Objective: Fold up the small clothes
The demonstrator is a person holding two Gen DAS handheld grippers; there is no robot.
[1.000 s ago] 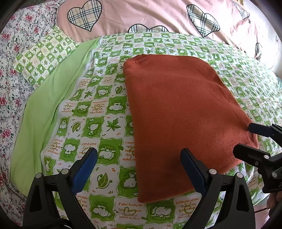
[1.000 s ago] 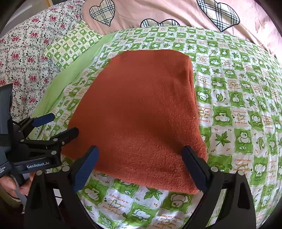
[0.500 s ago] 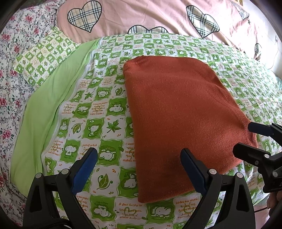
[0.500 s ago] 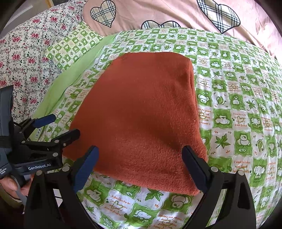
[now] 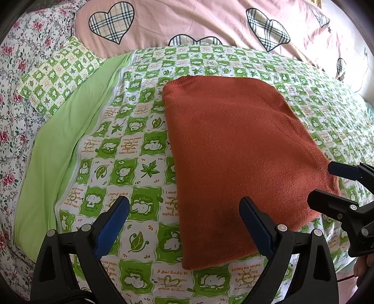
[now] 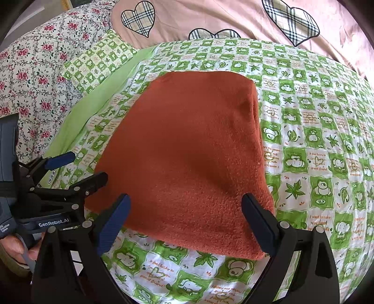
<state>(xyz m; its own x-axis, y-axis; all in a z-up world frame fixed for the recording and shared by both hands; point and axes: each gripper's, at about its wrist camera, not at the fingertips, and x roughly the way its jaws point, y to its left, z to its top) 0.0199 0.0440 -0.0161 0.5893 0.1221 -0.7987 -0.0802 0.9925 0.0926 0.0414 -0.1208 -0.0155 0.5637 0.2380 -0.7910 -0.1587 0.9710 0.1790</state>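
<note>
A bed (image 5: 145, 149) with a green checked cover carries the folded rust sweater (image 5: 233, 149), laid flat mid-cover. Left hand-held gripper (image 5: 184, 224) and right hand-held gripper (image 6: 185, 219) hover open at its near edge, probably placed to fold again.

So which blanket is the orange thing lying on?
The orange garment lies on the green checked quilt, not the pink heart blanket or the flowery sheet.

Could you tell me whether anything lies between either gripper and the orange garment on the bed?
Nothing visible does. The orange garment lies flat on the green checked quilt, bare on top. The left gripper and right gripper are both open at its near edge.
</note>
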